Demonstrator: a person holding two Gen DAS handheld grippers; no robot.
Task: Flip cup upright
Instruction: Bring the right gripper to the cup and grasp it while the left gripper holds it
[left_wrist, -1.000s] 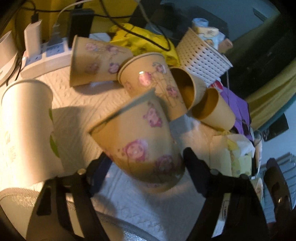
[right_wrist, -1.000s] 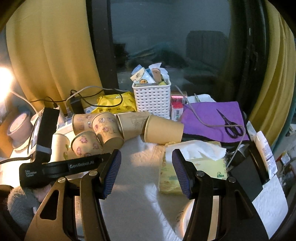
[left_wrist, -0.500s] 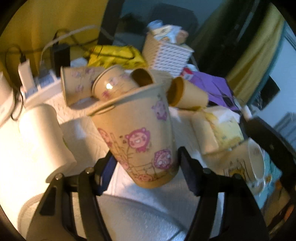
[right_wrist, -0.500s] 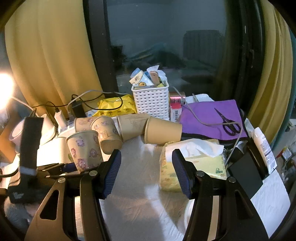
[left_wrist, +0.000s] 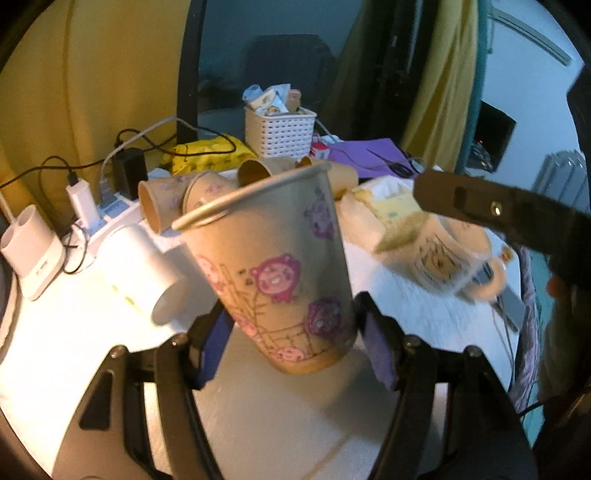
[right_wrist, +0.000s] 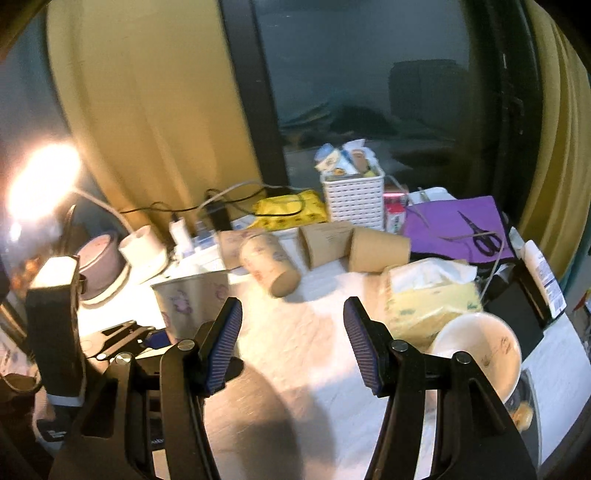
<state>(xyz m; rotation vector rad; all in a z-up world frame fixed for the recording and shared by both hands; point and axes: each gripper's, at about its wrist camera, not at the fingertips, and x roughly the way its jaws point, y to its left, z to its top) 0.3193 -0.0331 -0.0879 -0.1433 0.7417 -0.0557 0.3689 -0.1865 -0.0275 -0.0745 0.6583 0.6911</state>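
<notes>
At the left, a white cup (left_wrist: 142, 271) lies on its side on the table (left_wrist: 280, 417). In the middle, the left gripper (left_wrist: 291, 343) is clamped on the lower wall of the printed paper cup (left_wrist: 273, 258), which is mouth-up but tilted, its base just above the tabletop. Behind it, 4 more paper cups (right_wrist: 314, 247) lie tipped over. To the right, the right gripper (right_wrist: 291, 343) hangs spread and empty near a mug (right_wrist: 476, 347). The risk is letting go while the cup leans: it could topple again, and too hard a squeeze could crumple its thin wall.
</notes>
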